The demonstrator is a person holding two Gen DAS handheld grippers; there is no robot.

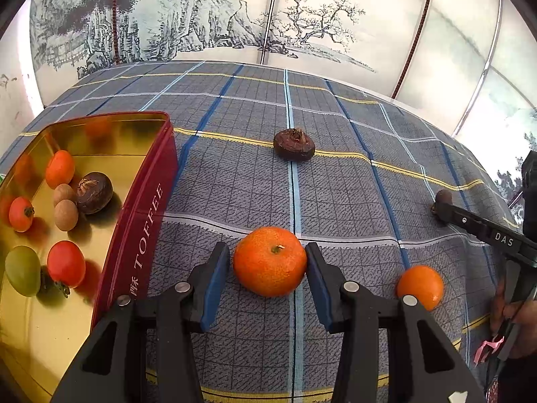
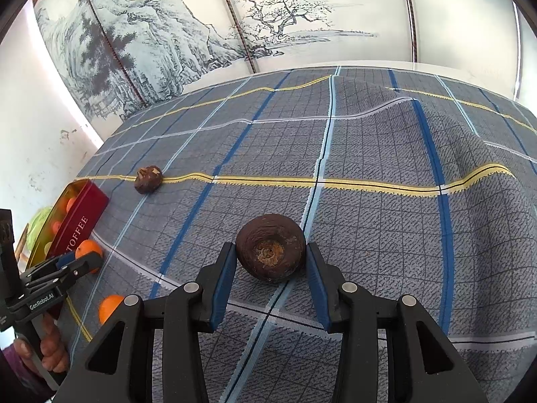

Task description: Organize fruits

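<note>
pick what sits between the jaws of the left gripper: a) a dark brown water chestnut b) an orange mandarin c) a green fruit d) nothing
b: in the left wrist view the orange mandarin sits on the checked cloth between the jaws of the left gripper; the dark brown one is at the right gripper.

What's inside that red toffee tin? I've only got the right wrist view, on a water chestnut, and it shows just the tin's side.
Observer: In the tin lie a dark water chestnut, two tan longans, a green fruit and three small orange-red fruits.
Operator: Any room left in there?
Observer: Yes, much of its gold floor on the near side is bare.
Operator: Does the tangerine at the left gripper have a stem?
Observer: The tangerine between the left gripper fingers shows a small green stem on top.
</note>
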